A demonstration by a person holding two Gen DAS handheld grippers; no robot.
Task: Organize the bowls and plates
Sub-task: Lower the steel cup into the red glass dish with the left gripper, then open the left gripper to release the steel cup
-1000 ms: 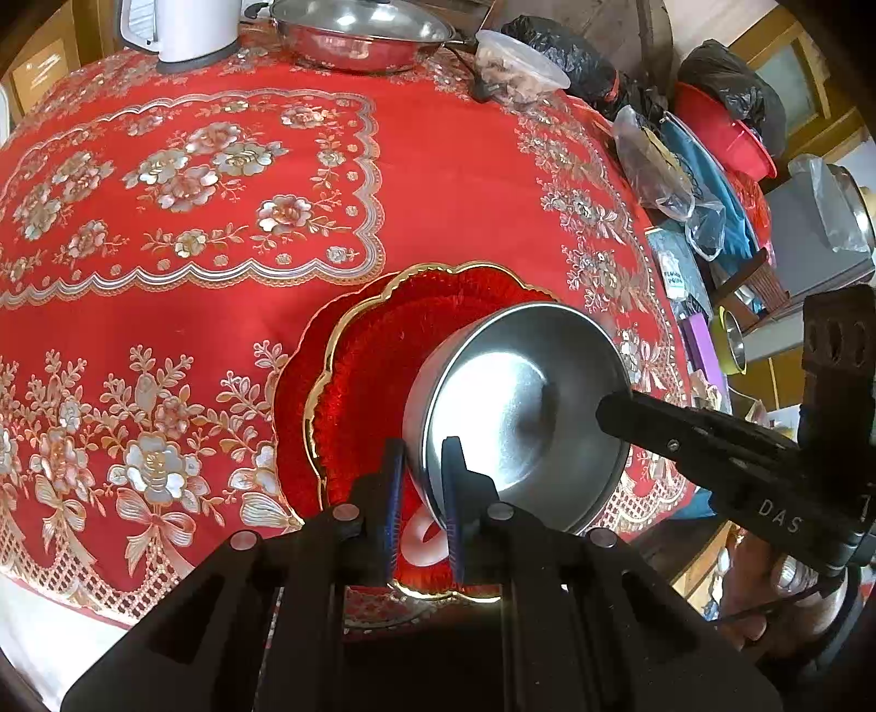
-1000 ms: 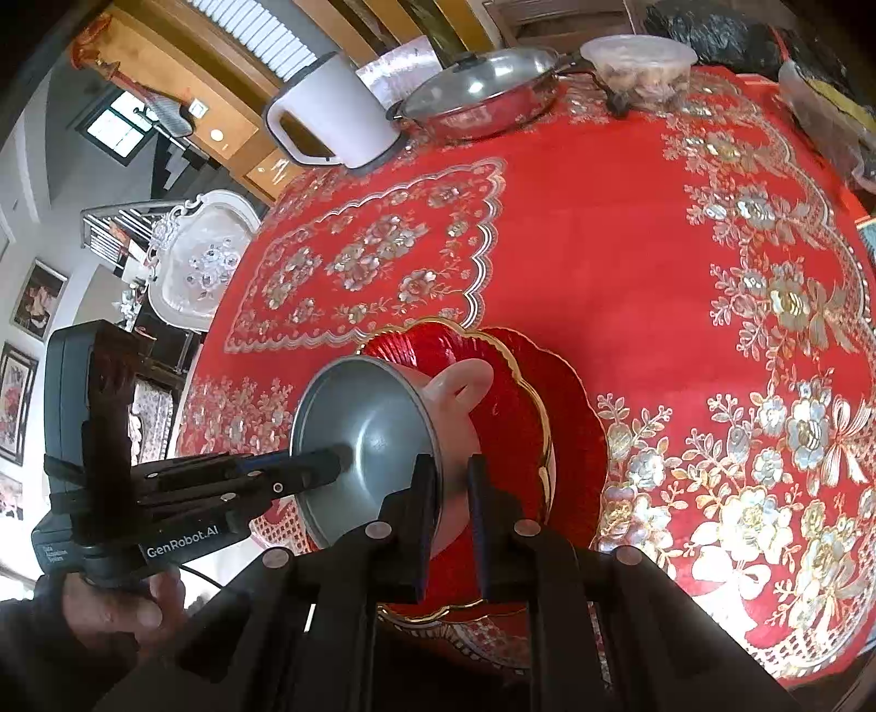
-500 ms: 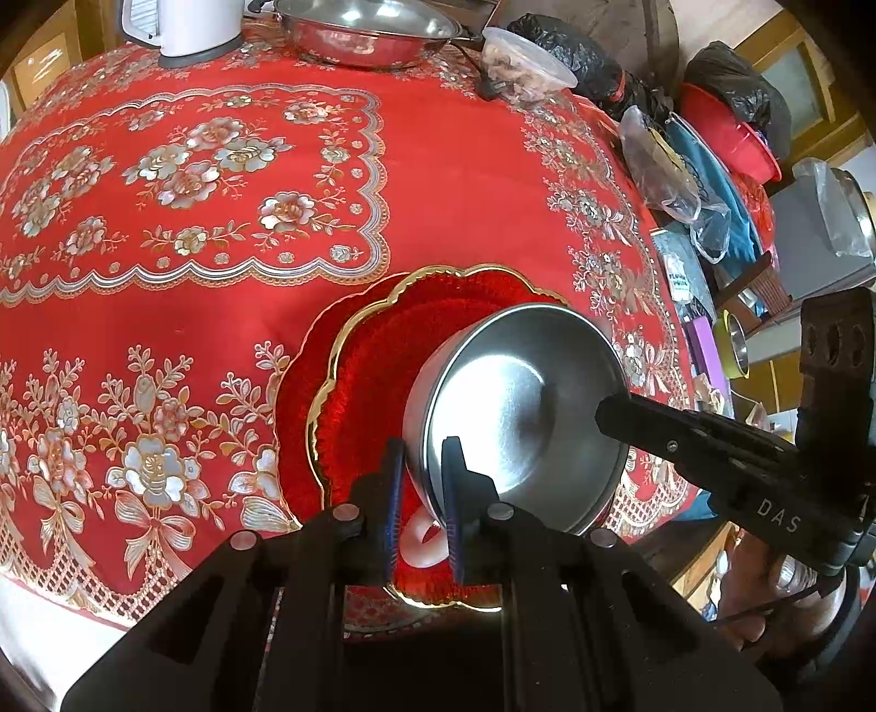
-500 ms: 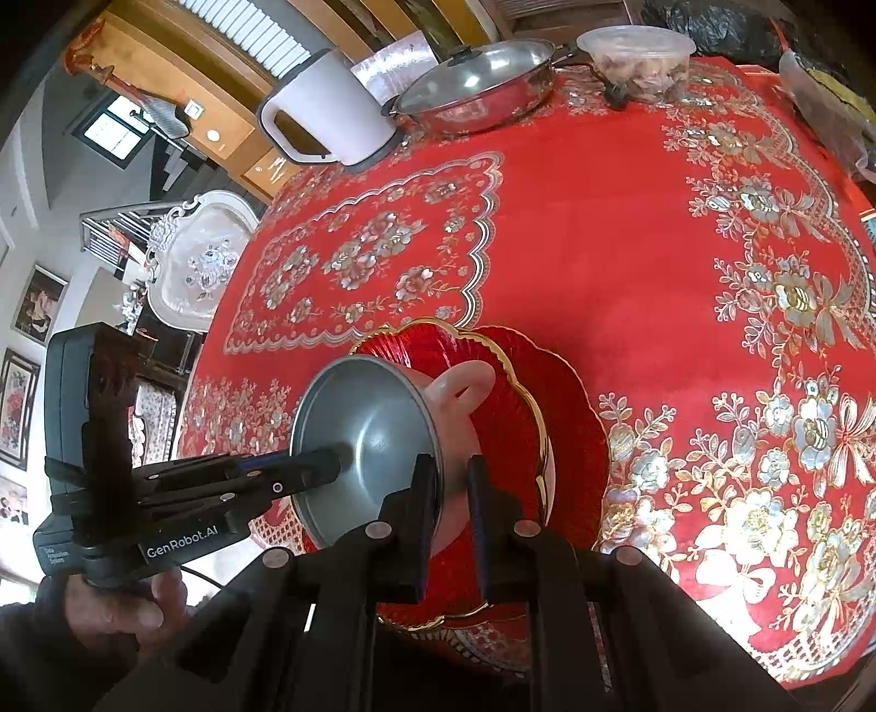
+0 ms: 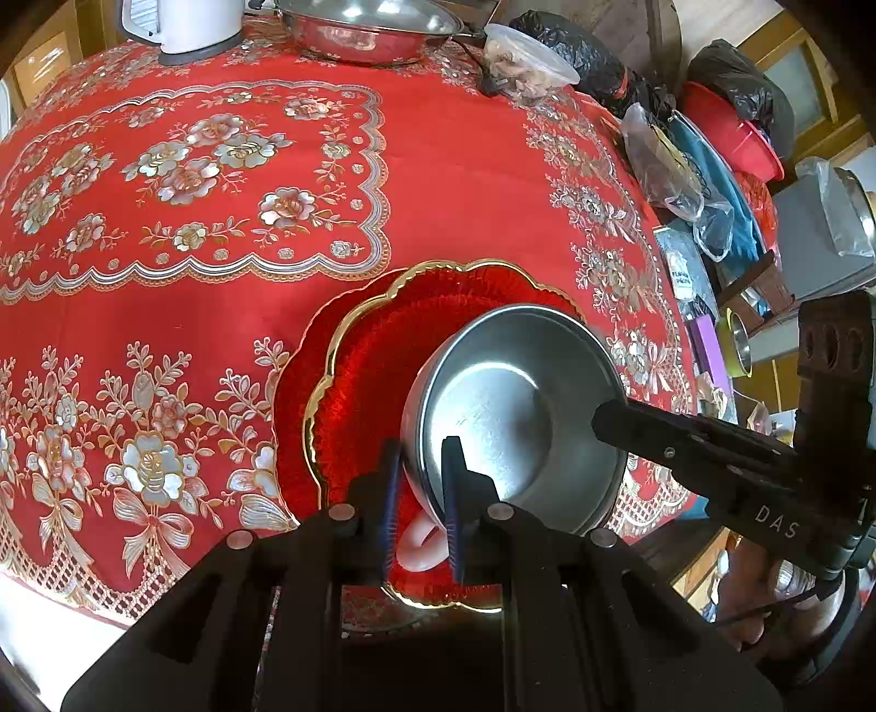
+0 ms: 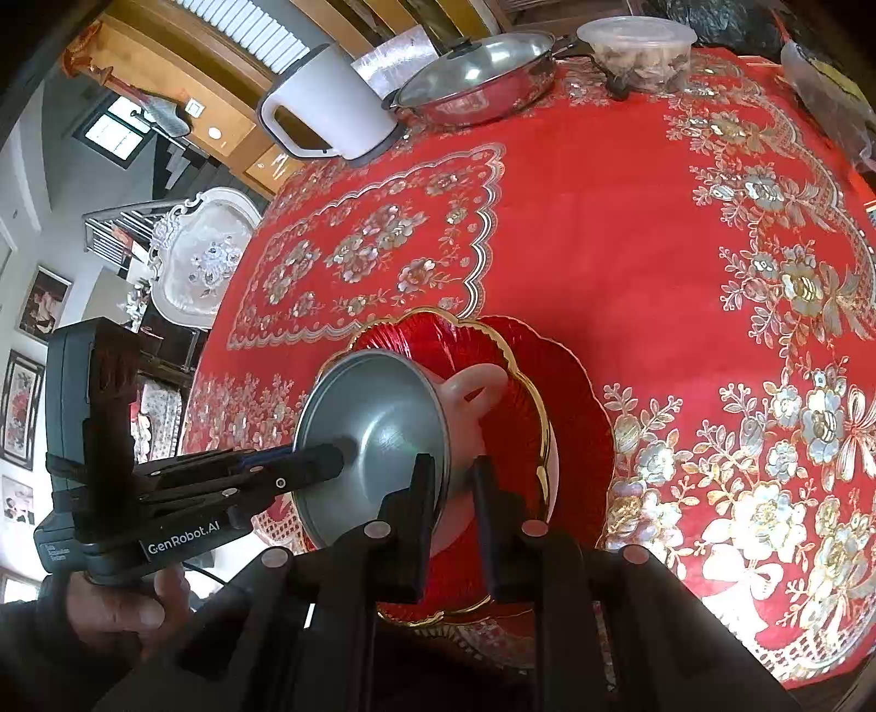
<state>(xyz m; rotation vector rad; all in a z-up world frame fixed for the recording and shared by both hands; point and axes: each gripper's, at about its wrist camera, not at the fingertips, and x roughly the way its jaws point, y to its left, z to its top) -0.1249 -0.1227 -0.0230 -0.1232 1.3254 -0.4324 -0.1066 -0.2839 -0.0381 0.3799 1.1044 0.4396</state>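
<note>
A steel bowl [image 5: 514,405] with a pink outer shell and a pink handle [image 6: 476,391] is held tilted over two stacked red plates [image 5: 361,350] with gold scalloped rims, near the front edge of the table. My left gripper [image 5: 421,482] is shut on the bowl's near rim. My right gripper [image 6: 451,482] is shut on the opposite rim beside the handle. The right gripper's tip [image 5: 602,416] shows against the bowl's right rim in the left wrist view. In the right wrist view the left gripper's tip [image 6: 334,457] reaches into the bowl [image 6: 372,416]. The plates [image 6: 575,416] lie flat on the red cloth.
At the far side of the red flowered tablecloth [image 5: 449,181] stand a white kettle [image 5: 186,27], a lidded steel pan [image 5: 361,33] and a plastic tub [image 5: 525,65]. Bags and basins [image 5: 712,137] crowd the right. A hand [image 6: 126,602] holds the left gripper.
Almost nothing: both grippers stay shut on the bowl above the plates, and both views have shifted only slightly.
</note>
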